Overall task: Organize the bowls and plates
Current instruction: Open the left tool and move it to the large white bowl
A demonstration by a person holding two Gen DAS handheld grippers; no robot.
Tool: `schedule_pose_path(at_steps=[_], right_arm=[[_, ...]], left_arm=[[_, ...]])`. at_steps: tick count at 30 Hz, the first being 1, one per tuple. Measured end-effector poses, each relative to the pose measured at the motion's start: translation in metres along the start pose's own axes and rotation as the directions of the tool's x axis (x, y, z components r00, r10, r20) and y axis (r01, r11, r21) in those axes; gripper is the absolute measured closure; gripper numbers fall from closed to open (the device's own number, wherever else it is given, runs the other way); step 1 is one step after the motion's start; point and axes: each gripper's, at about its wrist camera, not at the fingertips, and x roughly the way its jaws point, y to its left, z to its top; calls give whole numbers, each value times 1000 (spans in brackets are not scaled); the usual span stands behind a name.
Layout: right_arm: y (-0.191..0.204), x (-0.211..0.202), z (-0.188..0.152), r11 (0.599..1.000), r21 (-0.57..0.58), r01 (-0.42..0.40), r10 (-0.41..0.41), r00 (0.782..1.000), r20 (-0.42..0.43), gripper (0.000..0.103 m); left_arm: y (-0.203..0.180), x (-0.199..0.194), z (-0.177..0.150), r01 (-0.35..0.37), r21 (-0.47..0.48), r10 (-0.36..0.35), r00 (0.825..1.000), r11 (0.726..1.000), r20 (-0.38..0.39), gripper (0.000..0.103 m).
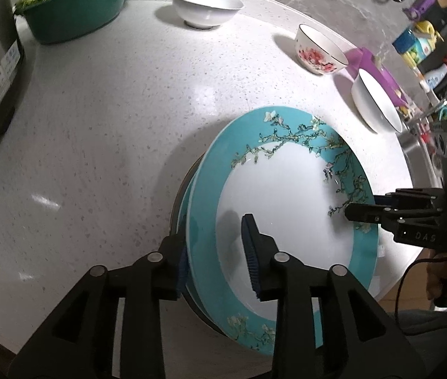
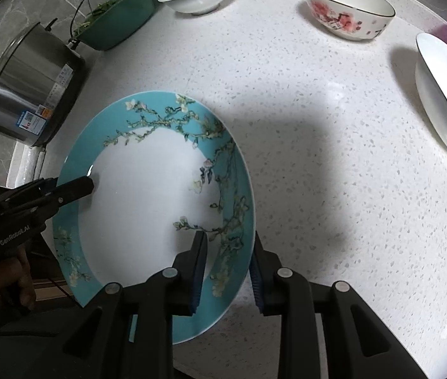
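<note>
While both grippers straddle the teal plate's opposite rims (jaws narrow, pads seemingly not pressing), three bowls stand apart.

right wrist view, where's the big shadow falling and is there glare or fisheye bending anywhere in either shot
Right wrist view: a broad dark shadow lies across the speckled countertop right of the teal blossom plate, and the white bowl at the edge is stretched. Left wrist view: small bright glare patches on the countertop at left, its far edge bowed into a curve; background clutter is soft.
</note>
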Motion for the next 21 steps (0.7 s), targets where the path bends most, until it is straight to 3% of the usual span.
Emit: schedule_pose_path(at_steps=[1, 2, 4, 12, 15, 17, 19, 21], right_arm=[[1, 0, 0, 1000, 3, -2, 2, 1000, 2, 74], [1, 0, 1, 1000, 7, -3, 3, 1000, 4, 74], [3, -1, 2, 1000, 9, -1, 1, 1000, 10, 74], [2, -4, 4, 998, 64, -17, 14, 999, 51, 73], [-8, -26, 2, 989, 129, -72, 50, 985, 163, 41], [-17, -39, -1, 979, 169, -118, 77, 969, 234, 10], [-33, -55, -9, 956, 214, -199, 128, 944, 305, 0], [-53, -64, -18, 920, 264, -291, 193, 920, 342, 0]], left_arm=[[-2, -1, 0, -6, 18, 6, 1000, 1000, 8, 64], [-6, -2, 1, -26, 51, 24, 999, 998, 24, 44], [-11, -4, 0, -83, 94, 79, 996, 992, 47, 22], [2, -16, 9, -92, 95, 84, 992, 991, 90, 22], [3, -33, 24, -61, 90, 47, 988, 994, 144, 12], [0, -42, 35, 1, 93, -16, 987, 996, 159, 0], [-7, -47, 49, 102, 86, -114, 982, 991, 149, 0], [-17, -48, 61, 190, 79, -199, 971, 979, 130, 0]])
